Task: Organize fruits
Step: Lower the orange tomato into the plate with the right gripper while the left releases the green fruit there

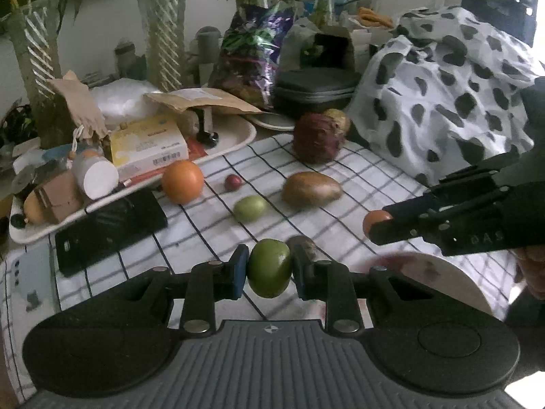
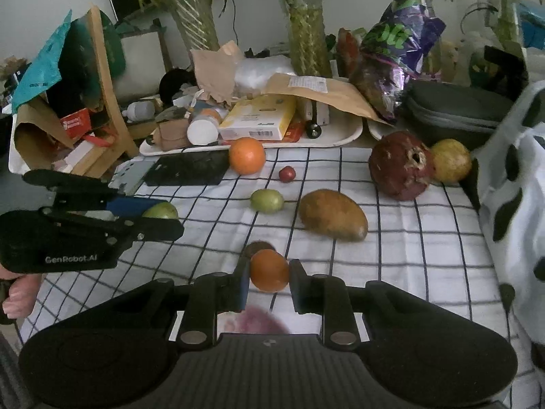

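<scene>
My left gripper [image 1: 269,269] is shut on a green fruit [image 1: 269,267], held above the checked cloth [image 1: 357,184]. My right gripper [image 2: 267,271] is shut on a small orange fruit [image 2: 269,271]; it also shows in the left wrist view [image 1: 374,221]. On the cloth lie a large orange [image 2: 247,155], a small red fruit [image 2: 286,173], a pale green fruit [image 2: 266,200], a brown mango [image 2: 333,215], a dark red pomegranate [image 2: 402,169] and a yellow-green fruit [image 2: 451,160]. A small brown fruit [image 2: 259,248] lies just beyond the right fingertips. A plate [image 1: 439,272] lies under the right gripper.
A white tray [image 2: 344,138] full of boxes and bottles lines the cloth's far edge. A black phone [image 2: 189,168] lies by the large orange. A spotted black-and-white cloth [image 1: 442,85] is heaped at the right. A black case [image 2: 453,112] and plant vases stand behind.
</scene>
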Demonstrator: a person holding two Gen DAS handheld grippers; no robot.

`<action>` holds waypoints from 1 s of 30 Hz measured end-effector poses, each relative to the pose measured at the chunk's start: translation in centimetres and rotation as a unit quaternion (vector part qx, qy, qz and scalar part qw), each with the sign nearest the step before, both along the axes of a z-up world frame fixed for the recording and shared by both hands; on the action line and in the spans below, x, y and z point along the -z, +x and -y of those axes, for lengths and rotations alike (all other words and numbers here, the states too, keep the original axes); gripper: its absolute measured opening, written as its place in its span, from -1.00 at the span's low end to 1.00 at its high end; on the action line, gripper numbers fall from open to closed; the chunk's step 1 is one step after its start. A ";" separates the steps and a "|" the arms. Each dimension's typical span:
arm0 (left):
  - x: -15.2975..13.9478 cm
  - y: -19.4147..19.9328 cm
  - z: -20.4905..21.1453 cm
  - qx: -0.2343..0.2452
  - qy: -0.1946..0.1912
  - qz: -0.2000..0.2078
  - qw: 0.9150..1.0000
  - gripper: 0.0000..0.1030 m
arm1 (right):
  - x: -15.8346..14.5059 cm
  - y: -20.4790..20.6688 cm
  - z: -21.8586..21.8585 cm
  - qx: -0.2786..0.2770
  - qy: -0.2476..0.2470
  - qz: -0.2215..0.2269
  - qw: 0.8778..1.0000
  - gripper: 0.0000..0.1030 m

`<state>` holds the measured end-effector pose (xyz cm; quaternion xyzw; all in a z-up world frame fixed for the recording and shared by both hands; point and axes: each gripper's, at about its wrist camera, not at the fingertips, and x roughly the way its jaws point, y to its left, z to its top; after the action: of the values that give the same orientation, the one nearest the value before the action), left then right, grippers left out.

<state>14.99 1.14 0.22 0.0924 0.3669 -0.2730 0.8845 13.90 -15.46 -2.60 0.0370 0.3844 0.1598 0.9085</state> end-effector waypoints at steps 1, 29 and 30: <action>0.0 -0.5 0.1 0.001 -0.001 0.000 1.000 -0.48 | -0.1 -0.5 0.0 -0.001 0.001 0.000 1.000 -0.51; 4.3 -5.7 2.7 0.001 0.040 -0.049 0.998 -0.42 | 2.4 -5.3 -1.7 -0.029 -0.054 -0.024 0.998 0.30; 4.2 -5.7 2.5 -0.001 0.035 -0.052 0.998 -0.25 | 2.1 -5.3 -1.4 -0.026 -0.047 -0.021 0.998 0.32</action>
<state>9.31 -1.37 -3.98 0.1084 0.4215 -0.2638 0.8608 8.59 -14.03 -4.73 -0.0126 0.4117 0.1646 0.8963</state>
